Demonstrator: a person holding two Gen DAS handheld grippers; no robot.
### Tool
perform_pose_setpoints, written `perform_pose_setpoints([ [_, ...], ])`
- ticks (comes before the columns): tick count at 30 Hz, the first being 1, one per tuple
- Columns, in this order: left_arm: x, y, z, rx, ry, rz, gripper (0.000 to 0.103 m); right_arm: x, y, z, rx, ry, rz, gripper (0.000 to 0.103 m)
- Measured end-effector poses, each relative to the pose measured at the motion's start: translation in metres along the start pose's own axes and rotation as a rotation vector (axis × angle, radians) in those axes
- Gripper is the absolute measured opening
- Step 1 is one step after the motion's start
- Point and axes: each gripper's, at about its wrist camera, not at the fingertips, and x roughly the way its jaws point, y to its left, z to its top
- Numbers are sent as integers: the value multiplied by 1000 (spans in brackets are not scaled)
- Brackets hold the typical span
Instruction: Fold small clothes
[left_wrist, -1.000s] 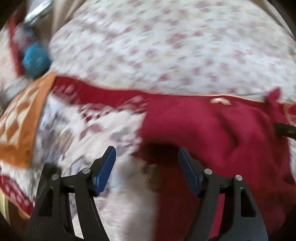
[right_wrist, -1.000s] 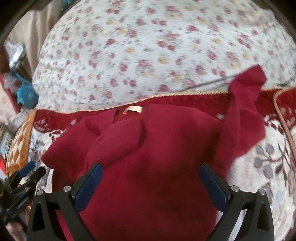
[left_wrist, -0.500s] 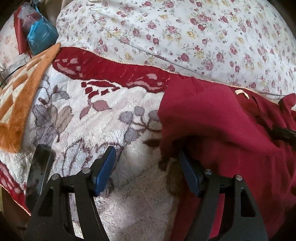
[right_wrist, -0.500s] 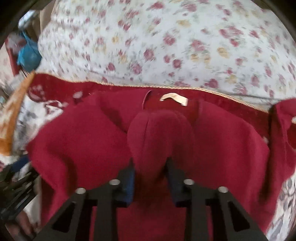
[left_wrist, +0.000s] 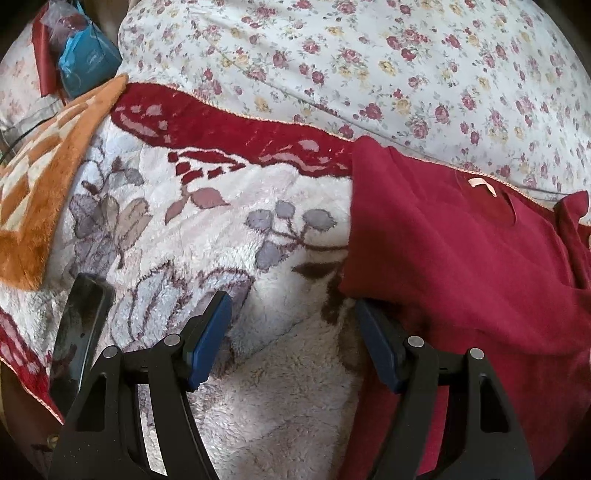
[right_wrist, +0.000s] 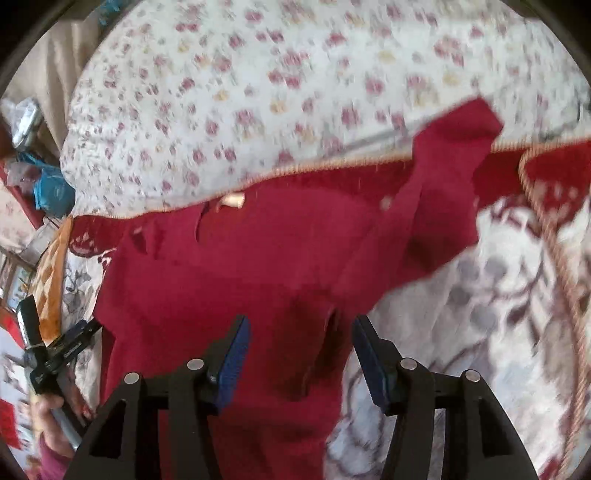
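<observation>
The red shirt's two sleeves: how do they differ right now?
The sleeve on the right gripper's side sticks out from the red shirt, reaching up onto the flowered quilt. The sleeve on the left gripper's side is folded in over the shirt's body, giving a straight edge against the plush blanket. Both are the same dark red cloth.

Right wrist view's smeared with motion, the floral quilt (right_wrist: 295, 85) just blotches. The red shirt (left_wrist: 461, 266) runs off the left view's bottom-right edge, hem unseen.
</observation>
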Motion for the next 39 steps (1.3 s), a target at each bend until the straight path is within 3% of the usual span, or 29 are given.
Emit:
perform_pose_setpoints([
  [6, 4, -2, 0, 13, 7, 11, 70, 11, 30, 9, -163, -14, -51, 55],
  [9, 6, -1, 0, 11, 12, 16, 70, 39, 32, 13, -237, 69, -57, 55],
  [12, 7, 3, 0, -1, 17, 19, 70, 61, 26, 13, -270, 134, -93, 55],
  [19, 9, 2, 1, -2, 26, 20, 70, 62, 27, 4, -373, 141, -133, 55],
  [24, 9, 2, 1, -4, 28, 19, 70, 64, 24, 5, -389, 159, -104, 56],
  [26, 10, 1, 1, -5, 30, 21, 70, 62, 29, -1, -433, 140, -109, 53],
  [27, 10, 1, 1, -5, 30, 23, 70, 63, 30, -4, -441, 132, -114, 46],
  [29, 9, 2, 1, -7, 26, 23, 70, 62, 34, -8, -473, 113, -147, 25],
  [30, 9, 3, 1, -13, 21, 25, 70, 59, 38, -9, -497, 105, -164, 8],
  [35, 7, 13, 4, -55, 9, 25, 70, 41, 51, -3, -567, 34, -237, 7],
  [39, 10, 14, 5, -62, 22, 22, 70, 21, 53, 21, -566, -87, -340, 7],
])
